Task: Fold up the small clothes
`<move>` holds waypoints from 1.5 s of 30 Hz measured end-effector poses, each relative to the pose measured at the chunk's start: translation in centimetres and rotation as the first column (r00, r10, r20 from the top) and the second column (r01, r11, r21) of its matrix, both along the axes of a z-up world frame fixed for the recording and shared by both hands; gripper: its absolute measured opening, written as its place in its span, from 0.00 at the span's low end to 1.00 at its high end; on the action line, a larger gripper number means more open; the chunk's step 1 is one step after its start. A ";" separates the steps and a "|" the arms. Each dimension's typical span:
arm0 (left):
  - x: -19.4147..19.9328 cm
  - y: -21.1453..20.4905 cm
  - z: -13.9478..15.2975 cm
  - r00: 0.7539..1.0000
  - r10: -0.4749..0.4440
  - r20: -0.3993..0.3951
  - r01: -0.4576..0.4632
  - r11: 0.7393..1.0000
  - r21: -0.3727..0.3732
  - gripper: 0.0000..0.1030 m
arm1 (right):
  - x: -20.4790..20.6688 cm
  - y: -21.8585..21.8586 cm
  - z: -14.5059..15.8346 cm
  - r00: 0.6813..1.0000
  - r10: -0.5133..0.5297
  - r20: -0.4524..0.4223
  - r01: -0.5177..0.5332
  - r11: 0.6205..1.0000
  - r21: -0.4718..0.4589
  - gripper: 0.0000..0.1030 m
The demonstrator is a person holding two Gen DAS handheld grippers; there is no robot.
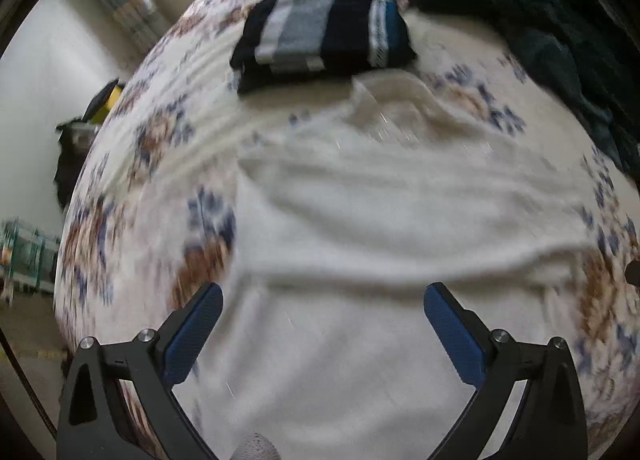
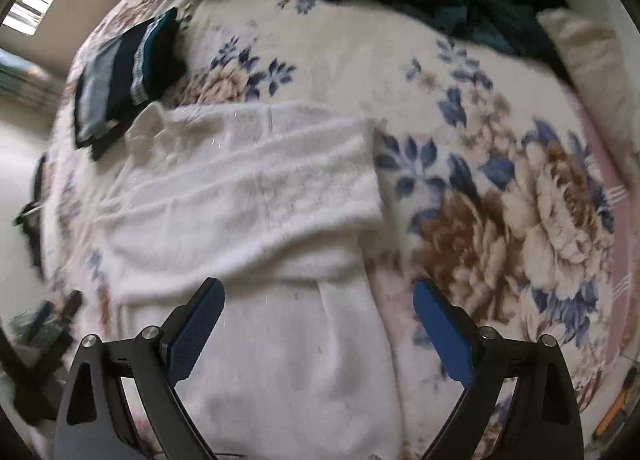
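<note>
Floral bedspread (image 2: 500, 196) covers whole bed. Dark teal blanket (image 1: 540, 20) heaped along far edge. White garment (image 2: 248, 188) lies spread mid-bed, one part laid across body, possibly sleeve; blur hides detail. Folded striped dark garment (image 1: 324, 36) sits just beyond white one, near its collar end. Left gripper (image 1: 323, 300) hovers over white garment, jaws wide apart, nothing held. Right gripper (image 2: 319, 296) same: spread wide, empty, above garment's lower part.

left gripper (image 1: 323, 302) — black arms | blue ribbed pads (image 1: 194, 334) | silver screws; right gripper (image 2: 319, 296) — same
</note>
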State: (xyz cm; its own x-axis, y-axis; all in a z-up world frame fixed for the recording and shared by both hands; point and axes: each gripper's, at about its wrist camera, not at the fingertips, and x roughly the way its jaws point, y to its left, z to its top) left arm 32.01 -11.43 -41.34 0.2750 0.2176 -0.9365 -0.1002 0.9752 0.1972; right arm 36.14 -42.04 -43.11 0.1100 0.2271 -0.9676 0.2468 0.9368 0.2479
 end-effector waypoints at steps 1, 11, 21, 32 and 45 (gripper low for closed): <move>-1.4 -1.4 -0.3 1.000 0.013 -0.025 -0.014 1.000 -0.006 1.00 | -0.6 -1.3 0.0 0.999 0.021 -0.026 -0.020 0.999 0.024 0.94; -13.7 -18.0 -11.8 0.927 -0.116 -0.358 0.056 0.983 -0.173 1.00 | -7.0 -16.1 -1.0 0.958 0.180 -0.222 -0.178 0.984 0.028 0.94; -15.0 -22.6 -18.4 0.919 -0.177 -0.351 0.149 0.983 -0.106 0.90 | 3.6 -16.3 -7.7 0.969 0.210 -0.132 -0.167 0.946 0.279 0.49; -14.7 -18.2 -14.4 0.965 -0.129 -0.227 0.076 0.971 -0.228 0.07 | 14.8 -10.4 -16.1 0.977 0.134 -0.168 -0.038 0.876 0.480 0.50; -14.7 -7.3 -4.5 0.998 0.053 -0.045 -0.064 0.960 -0.273 0.06 | 14.9 -3.9 -7.0 0.986 0.157 -0.051 -0.127 0.919 0.374 0.10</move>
